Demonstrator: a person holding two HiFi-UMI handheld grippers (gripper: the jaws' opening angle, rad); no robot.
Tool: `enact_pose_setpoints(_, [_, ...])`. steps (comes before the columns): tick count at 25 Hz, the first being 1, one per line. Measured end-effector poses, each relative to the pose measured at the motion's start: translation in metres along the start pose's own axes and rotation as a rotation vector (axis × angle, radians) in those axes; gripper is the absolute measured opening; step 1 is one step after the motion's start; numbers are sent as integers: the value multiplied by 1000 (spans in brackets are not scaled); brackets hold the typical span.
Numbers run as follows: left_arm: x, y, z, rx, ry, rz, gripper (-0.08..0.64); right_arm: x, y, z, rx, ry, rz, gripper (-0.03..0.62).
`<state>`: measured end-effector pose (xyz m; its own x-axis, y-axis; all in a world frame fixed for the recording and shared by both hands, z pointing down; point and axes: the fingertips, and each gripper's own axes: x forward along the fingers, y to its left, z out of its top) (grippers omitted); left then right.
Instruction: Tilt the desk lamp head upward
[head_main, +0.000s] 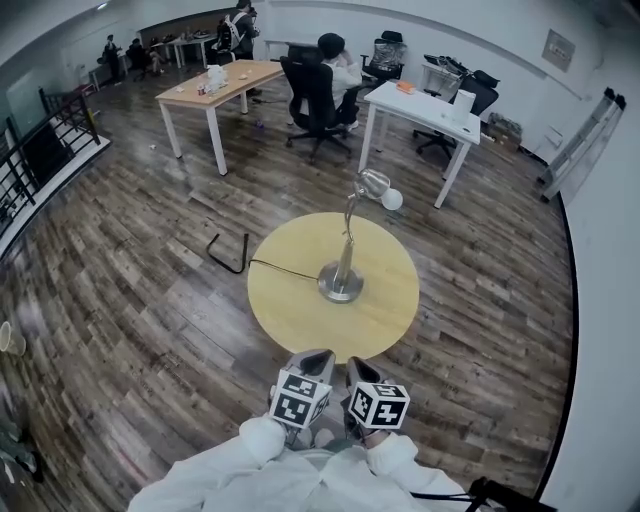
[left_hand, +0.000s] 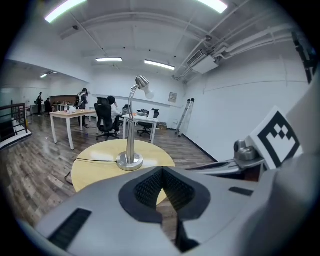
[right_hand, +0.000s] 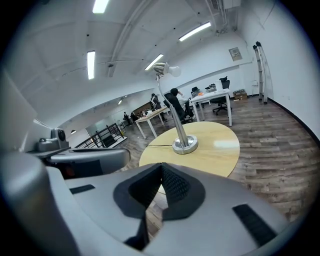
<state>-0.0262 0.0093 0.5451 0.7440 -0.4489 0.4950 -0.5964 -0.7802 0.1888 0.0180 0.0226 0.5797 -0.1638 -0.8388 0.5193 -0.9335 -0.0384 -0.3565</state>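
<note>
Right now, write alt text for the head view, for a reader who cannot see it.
A silver desk lamp stands at the middle of a round wooden table, its cord trailing off to the left. The left gripper and right gripper, both shut and empty, hover side by side at the table's near edge.

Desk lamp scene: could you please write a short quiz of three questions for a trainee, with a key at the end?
1. Are the jaws of the left gripper and of the right gripper together or apart?
2. Where on the round table does the desk lamp stand? A) upright near the middle B) upright at the edge nearest the person C) lying on its side at the far edge
3. True or false: one gripper touches the lamp.
Key: 1. Together, with nothing between them. 2. A. 3. False; both grippers are well apart from the lamp.
</note>
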Motion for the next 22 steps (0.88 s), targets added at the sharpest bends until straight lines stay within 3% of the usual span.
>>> enact_pose_setpoints(5, [-2, -6, -1, 5, -4, 13, 2, -7, 0, 1, -51, -3, 5, 14])
enact_pose_setpoints(22, [-2, -6, 3, 8, -5, 40, 2, -5, -3, 4, -65, 6, 22, 14])
